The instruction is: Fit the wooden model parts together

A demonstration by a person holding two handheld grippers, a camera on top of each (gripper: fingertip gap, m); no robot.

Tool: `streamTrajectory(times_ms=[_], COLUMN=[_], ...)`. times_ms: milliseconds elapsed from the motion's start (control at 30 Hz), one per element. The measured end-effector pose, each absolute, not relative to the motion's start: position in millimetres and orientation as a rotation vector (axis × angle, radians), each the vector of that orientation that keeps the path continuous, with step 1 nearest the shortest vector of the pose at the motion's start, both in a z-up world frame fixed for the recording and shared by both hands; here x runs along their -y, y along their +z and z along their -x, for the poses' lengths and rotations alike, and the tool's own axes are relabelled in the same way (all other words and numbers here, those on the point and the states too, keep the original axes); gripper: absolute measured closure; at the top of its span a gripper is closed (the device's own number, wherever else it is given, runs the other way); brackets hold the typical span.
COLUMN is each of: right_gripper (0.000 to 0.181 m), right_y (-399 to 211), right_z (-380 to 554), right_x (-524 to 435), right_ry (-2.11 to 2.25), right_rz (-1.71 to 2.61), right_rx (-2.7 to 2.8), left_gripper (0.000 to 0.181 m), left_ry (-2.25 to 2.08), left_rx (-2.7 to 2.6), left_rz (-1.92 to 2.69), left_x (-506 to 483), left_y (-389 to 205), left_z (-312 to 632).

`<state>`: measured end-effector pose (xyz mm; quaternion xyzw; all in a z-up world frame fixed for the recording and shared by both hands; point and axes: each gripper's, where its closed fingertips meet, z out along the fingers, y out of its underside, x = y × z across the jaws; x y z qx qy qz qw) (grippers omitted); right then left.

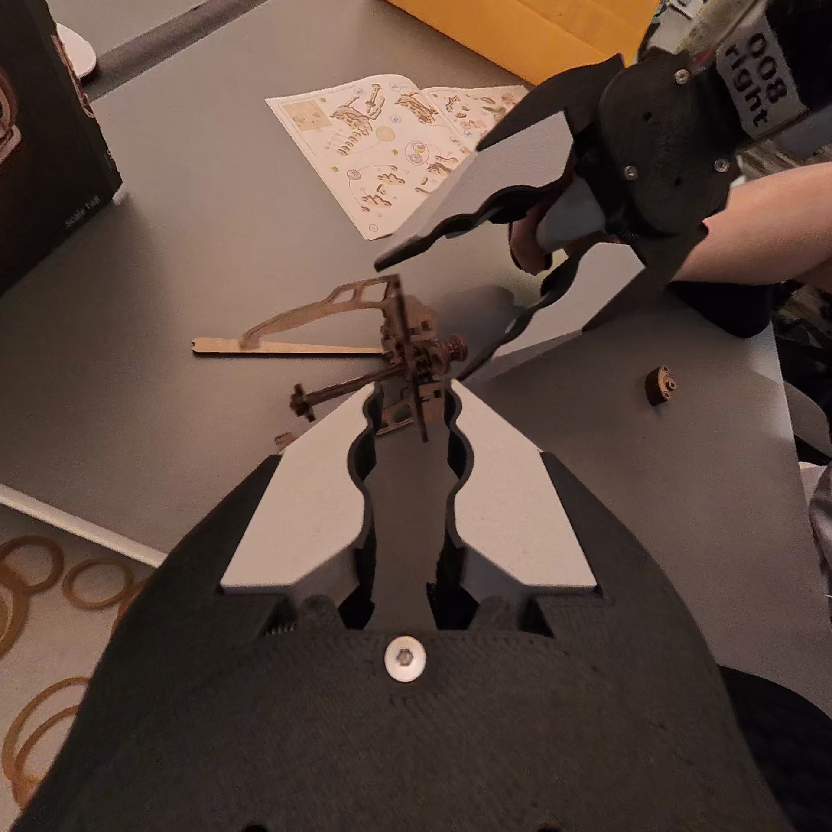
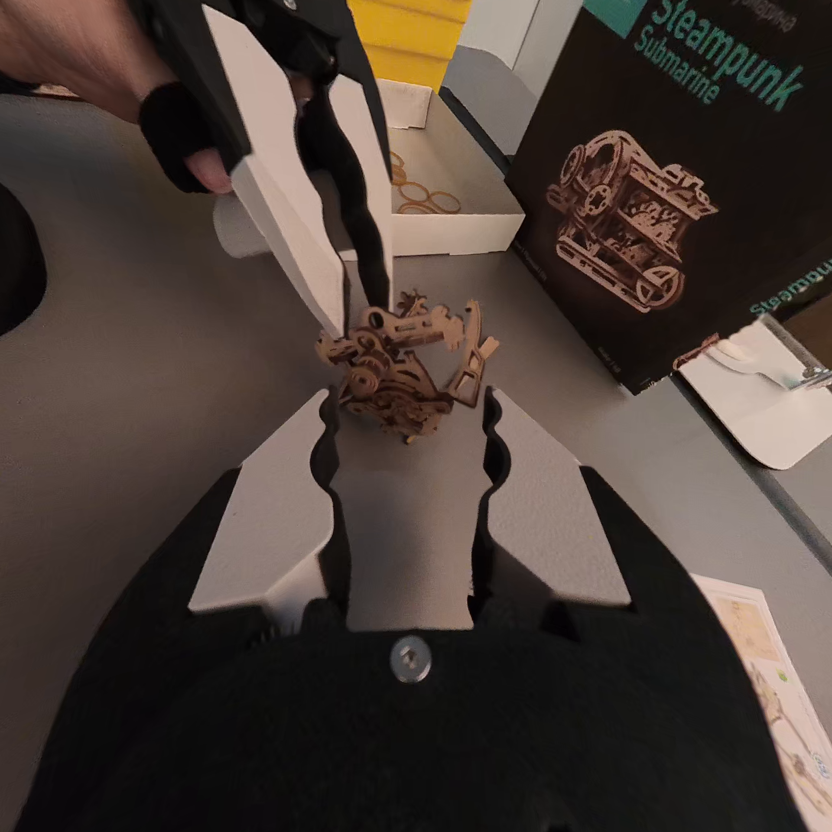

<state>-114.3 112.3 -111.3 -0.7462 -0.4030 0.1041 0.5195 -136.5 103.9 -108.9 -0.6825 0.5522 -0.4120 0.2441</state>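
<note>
While the wooden model (image 1: 405, 355) already shows gears, an axle and a curved frame piece slotted together, I judge the build only partly done: a small round wooden part (image 1: 658, 385) lies loose on the bench (image 1: 180, 225), well apart to the right of the model, and another sliver (image 1: 284, 437) sits just beside my left fingertip.

The model sits mid-bench. My left gripper (image 1: 414, 400) has it at the tips, its fingers close on either side of a thin upright plate at the model's near end; I read that as a pinch, and the right wrist view agrees, showing those tips down on the model's far side.

My right gripper (image 2: 407, 398) is spread wide and holds nothing, its tips flanking the near edge of the model, near but not clearly touching. From the left view it hangs above and beyond the model, angled steeply down, a bare forearm behind it.

An instruction sheet (image 1: 382, 148) lies beyond, and the kit box (image 2: 666, 180) stands at the side.
</note>
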Motion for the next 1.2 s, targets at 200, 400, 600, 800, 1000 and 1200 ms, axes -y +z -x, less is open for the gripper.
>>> streamTrajectory(times_ms=[200, 400, 600, 800, 1000, 1200], right_gripper=[0.119, 0.122, 0.133, 0.150, 0.152, 0.167], right_y=[-101.3, -92.9, -82.3, -97.5, -94.5, -92.7], right_z=[110.9, 122.0, 117.4, 113.9, 114.3, 117.2], right_x=[-103.0, -91.7, -101.9, -104.4, -108.2, -115.5], right_ry=[0.387, 0.535, 0.589, 0.650, 0.723, 0.888], right_rz=[1.751, 1.596, 1.539, 1.525, 1.446, 1.441], right_rx=[0.968, 1.165, 1.283, 1.325, 1.441, 1.463], left_gripper=[0.157, 0.159, 0.160, 0.159, 0.159, 0.158], left_ry=[-1.134, -1.127, -1.143, -1.088, -1.063, -1.221], left_rx=[-1.501, -1.423, -1.398, -1.458, -1.532, -1.517], left_rz=[1.820, 1.770, 1.751, 1.756, 1.781, 1.811], left_x=[-103.0, -114.3, -123.2, -125.5, -127.5, -119.8], left_y=[-98.8, -88.5, -76.4, -71.6, -78.6, -79.0], left_z=[135.5, 132.8, 127.0, 117.0, 115.4, 114.9])
